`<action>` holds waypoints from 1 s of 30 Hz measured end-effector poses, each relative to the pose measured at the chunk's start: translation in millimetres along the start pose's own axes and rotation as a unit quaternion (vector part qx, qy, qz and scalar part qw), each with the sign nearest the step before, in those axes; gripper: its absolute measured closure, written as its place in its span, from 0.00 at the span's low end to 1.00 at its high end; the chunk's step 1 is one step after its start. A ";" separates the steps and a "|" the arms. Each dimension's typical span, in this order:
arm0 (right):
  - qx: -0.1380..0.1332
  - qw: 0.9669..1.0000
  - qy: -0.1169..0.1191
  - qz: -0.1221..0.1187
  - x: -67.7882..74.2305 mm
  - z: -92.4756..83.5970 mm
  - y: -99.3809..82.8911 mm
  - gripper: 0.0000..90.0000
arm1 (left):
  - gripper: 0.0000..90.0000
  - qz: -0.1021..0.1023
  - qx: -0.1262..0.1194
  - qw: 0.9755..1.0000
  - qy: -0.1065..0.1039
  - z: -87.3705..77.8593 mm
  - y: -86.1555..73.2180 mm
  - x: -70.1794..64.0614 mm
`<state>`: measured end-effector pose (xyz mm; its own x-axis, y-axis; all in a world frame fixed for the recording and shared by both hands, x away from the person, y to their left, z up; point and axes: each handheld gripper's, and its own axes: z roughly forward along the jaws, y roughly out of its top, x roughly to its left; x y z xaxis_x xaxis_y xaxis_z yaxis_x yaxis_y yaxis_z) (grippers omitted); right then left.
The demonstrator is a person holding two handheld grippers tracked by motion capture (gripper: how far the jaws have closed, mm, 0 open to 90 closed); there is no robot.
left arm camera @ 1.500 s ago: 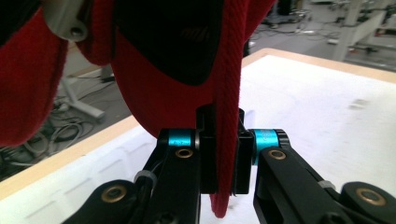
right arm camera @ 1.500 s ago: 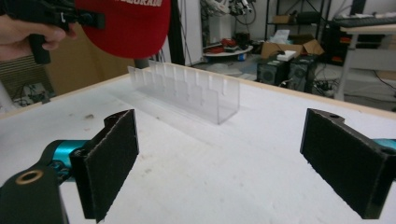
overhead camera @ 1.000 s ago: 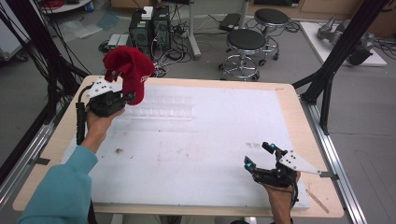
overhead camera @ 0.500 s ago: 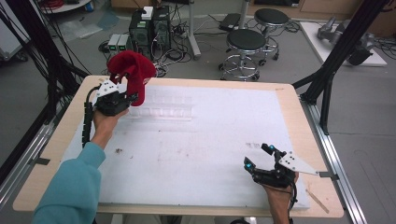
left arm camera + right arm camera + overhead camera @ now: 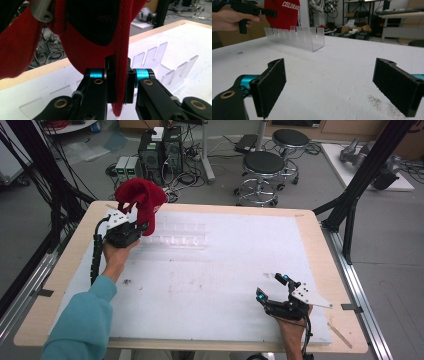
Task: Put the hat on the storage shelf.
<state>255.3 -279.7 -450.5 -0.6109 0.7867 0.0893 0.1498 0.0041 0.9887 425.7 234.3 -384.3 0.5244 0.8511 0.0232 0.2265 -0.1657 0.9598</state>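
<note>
A red cap (image 5: 141,200) with white lettering hangs in the air at the table's far left. My left gripper (image 5: 140,225) is shut on its edge; in the left gripper view the red fabric (image 5: 122,75) is pinched between the two black jaws. Just right of the cap stands a clear acrylic rack (image 5: 177,235) with upright slotted walls, also seen as the rack (image 5: 297,37) in the right gripper view, with the cap (image 5: 283,12) behind it. My right gripper (image 5: 272,287) rests open near the front right of the table, nothing between its pads (image 5: 272,85).
A white foam sheet (image 5: 210,280) covers the wooden table (image 5: 60,270), with small dark specks on it. Black frame posts (image 5: 357,185) stand at the right and left edges. Stools (image 5: 262,167) and computer gear sit on the floor beyond the far edge.
My left gripper has carried the red cap a little to the right, toward the clear rack. The right gripper has stayed in place, open.
</note>
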 end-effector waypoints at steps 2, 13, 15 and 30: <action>0.000 1.000 -0.003 -0.001 0.2 0.3 -0.1 0.12 | 0.95 -0.010 0.002 1.000 0.006 0.9 1.0 -2.2; -0.003 1.000 -0.005 -0.003 -0.4 0.1 -0.4 0.12 | 0.95 -0.001 0.015 1.000 0.020 2.6 0.6 -10.4; -0.002 1.000 -0.006 -0.002 0.5 -0.2 -0.6 0.12 | 0.95 -0.001 0.014 1.000 0.020 2.5 -0.7 -11.1; -0.005 1.000 -0.010 -0.006 1.1 -0.5 -1.3 0.12 | 0.93 -0.015 0.062 0.998 0.016 -1.8 -12.2 -14.9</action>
<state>254.0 -279.1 -451.6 -0.5972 0.7986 0.0751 0.1353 0.0080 0.9908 413.6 224.5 -395.9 0.4902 0.8716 0.0060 0.3429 -0.1992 0.9180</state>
